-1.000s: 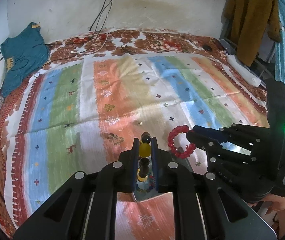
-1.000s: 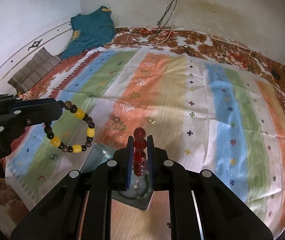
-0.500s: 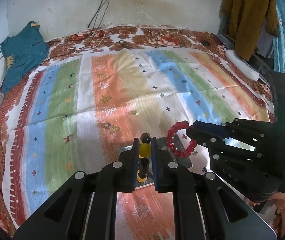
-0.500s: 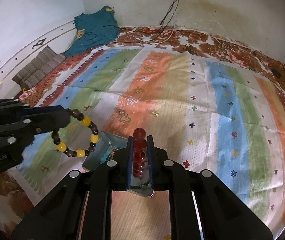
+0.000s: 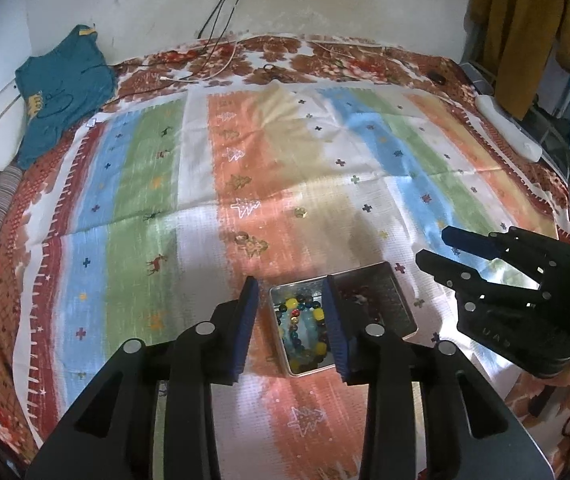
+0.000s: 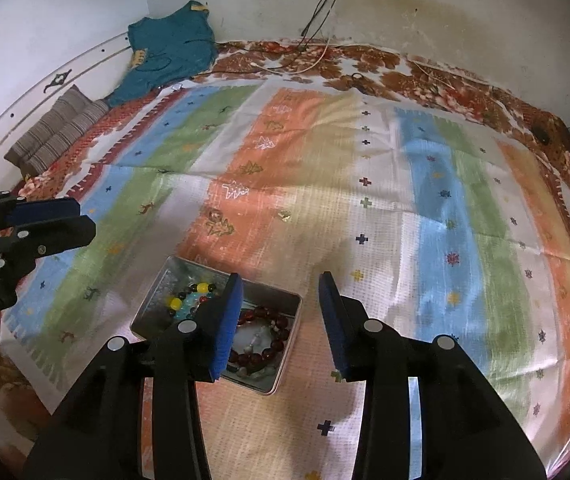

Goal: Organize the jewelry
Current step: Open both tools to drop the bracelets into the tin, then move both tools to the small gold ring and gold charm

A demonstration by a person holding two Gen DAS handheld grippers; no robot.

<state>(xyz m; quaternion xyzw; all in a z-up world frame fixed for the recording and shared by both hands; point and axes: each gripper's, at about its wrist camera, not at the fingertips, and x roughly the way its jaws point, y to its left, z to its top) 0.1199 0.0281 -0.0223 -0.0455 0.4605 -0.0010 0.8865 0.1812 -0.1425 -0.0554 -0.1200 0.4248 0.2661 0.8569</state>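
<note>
Left gripper point(image 5: 291, 322): we see it low in the left wrist view, angled down over the tin's left half. Its fingers point(image 5: 245, 328) are parted and still spreading, gripping nothing; beads show in the gap below them.
Right gripper point(image 6: 281, 320): we see it angled down over the tin's right edge. Fingers point(image 6: 227, 326) are released and widening, with nothing pinched between them.
Tin point(image 5: 389, 300): small open metal box with two compartments side by side, lying on the bed cover near us, just under both grippers.
Yellow-and-dark bracelet point(image 5: 305, 328): we place it in the tin's left compartment, on top of bluish beads, touching neither finger.
Red bracelet point(image 6: 263, 336): dark red bead loop lying flat in the tin's right compartment, partly behind the right gripper's left finger.
Bed cover point(image 6: 437, 216): striped blue, green, orange and white cloth spread over a bed with a floral brown sheet showing at the edges.
Small gold bits point(image 5: 300, 212): two tiny pieces lie on the orange stripe beyond the tin; we can't tell what they are.
Teal garment point(image 5: 59, 88): crumpled at the far left corner of the bed.
Striped cushion point(image 6: 55, 128): at the left edge, near the teal garment.
Cables point(image 6: 317, 20): hanging down the far wall onto the bed.
Mustard garment point(image 5: 521, 28): hanging at the far right.
</note>
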